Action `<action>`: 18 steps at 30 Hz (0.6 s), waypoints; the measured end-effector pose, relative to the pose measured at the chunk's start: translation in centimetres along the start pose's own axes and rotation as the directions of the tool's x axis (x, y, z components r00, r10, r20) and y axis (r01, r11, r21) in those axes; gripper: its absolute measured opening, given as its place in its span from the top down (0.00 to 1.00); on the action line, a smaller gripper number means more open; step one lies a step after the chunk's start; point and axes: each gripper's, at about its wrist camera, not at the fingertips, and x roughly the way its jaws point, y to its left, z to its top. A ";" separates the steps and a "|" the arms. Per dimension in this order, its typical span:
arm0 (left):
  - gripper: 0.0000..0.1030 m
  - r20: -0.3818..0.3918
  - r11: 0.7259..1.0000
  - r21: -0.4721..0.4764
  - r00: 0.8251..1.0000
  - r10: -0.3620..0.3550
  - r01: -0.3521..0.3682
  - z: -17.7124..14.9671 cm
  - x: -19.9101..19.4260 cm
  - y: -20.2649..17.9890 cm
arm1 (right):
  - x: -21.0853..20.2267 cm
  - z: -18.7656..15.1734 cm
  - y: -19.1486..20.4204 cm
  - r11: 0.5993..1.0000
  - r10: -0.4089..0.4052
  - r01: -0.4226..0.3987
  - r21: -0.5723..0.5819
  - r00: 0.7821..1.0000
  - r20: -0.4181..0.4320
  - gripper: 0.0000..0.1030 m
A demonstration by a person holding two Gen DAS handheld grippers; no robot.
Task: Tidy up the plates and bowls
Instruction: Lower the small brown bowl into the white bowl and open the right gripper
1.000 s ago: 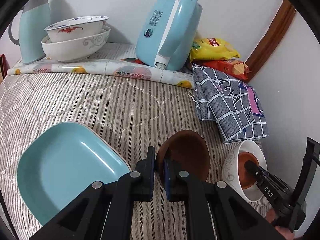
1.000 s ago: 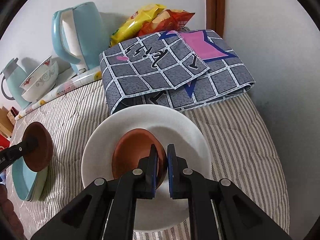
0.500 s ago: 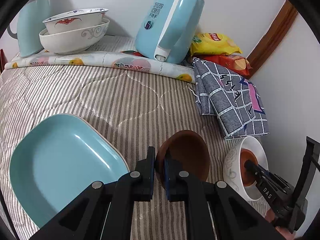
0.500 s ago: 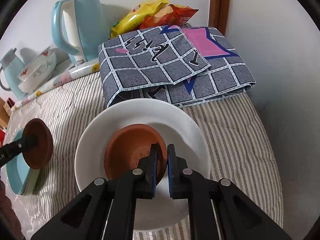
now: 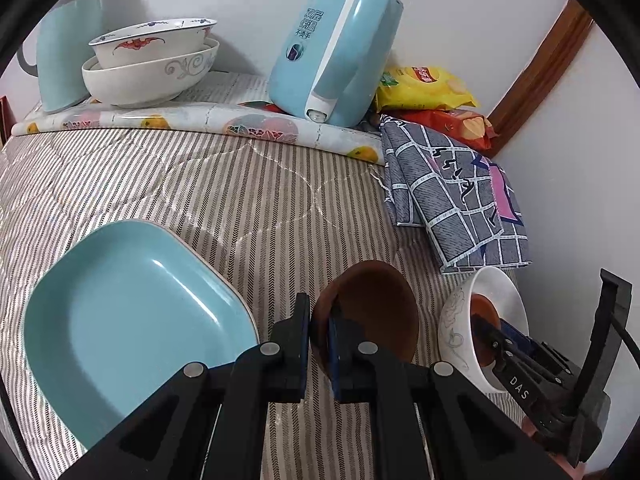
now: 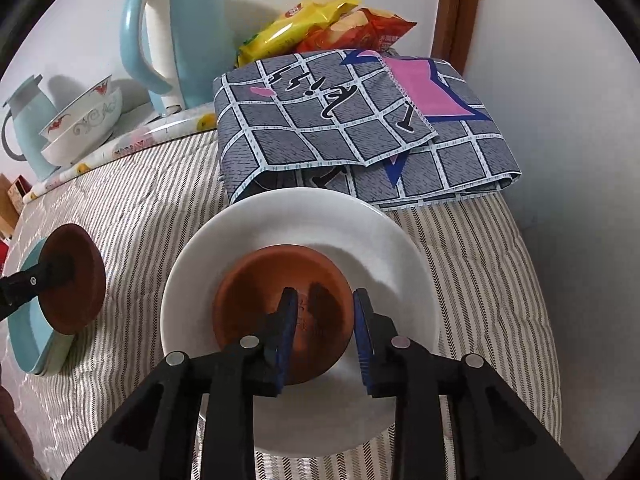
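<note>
At the far left of the left gripper (image 5: 319,344), a teal plate (image 5: 132,320) is lying flat on the striped cloth (image 5: 240,184), just beside and slightly below the fingers. A brown saucer (image 5: 372,312) is being pinched by its rim between the clenched left jaws and is being held tilted, on edge, above the cloth. Further right, and nearer the right hand than the left, a white bowl (image 6: 304,240) is standing with a second brown saucer (image 6: 264,296) resting flat inside it. The right gripper (image 6: 323,320) is being held over that nested saucer; its jaws have just been opening, and the near rim of the saucer is lying between the pads, which are no longer pressing on it, so it is judged released. The coming move is judged to turn on one relation: the bowl is lying to the right of the held saucer and lower, with the right gripper hanging straight over its mouth. That gripper is therefore standing in the way and is probably needing to be lifted clear before the tilted saucer can be levelled and stacked. Behind the bowl a folded checked cloth (image 6: 352,128) is touching or nearly touching its far rim; farther back a kettle (image 5: 340,44), two stacked bowls (image 5: 152,64) and snack bags (image 5: 432,92) are standing well apart.
</note>
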 end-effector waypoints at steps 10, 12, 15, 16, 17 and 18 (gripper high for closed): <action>0.92 0.006 1.000 0.018 1.000 -0.003 0.003 -0.5 -0.8 -0.8 | -1.2 -0.4 -0.7 1.000 0.011 -0.011 0.020 1.000 0.019 0.65; 0.92 0.009 0.999 0.032 1.000 -0.004 0.004 -0.6 -1.0 -1.3 | -1.7 -0.6 -1.0 0.999 0.020 -0.021 0.036 0.999 0.029 0.65; 0.92 0.018 0.999 0.047 1.000 -0.005 0.004 -0.7 -1.3 -2.1 | -2.5 -0.7 -1.3 0.998 0.042 -0.044 0.044 0.998 0.044 0.65; 0.92 0.022 0.998 0.055 1.000 -0.003 0.002 -0.7 -1.4 -2.4 | -2.9 -0.7 -1.4 0.998 0.042 -0.044 0.043 0.998 0.053 0.65; 0.92 0.025 0.998 0.063 1.000 0.001 -0.003 -0.8 -1.5 -2.8 | -3.2 -0.7 -1.6 0.998 0.041 -0.044 0.043 0.997 0.061 0.65; 0.92 0.026 0.998 0.068 1.000 0.005 -0.006 -0.9 -1.6 -3.1 | -3.5 -0.7 -1.7 0.998 0.042 -0.045 0.045 0.997 0.070 0.65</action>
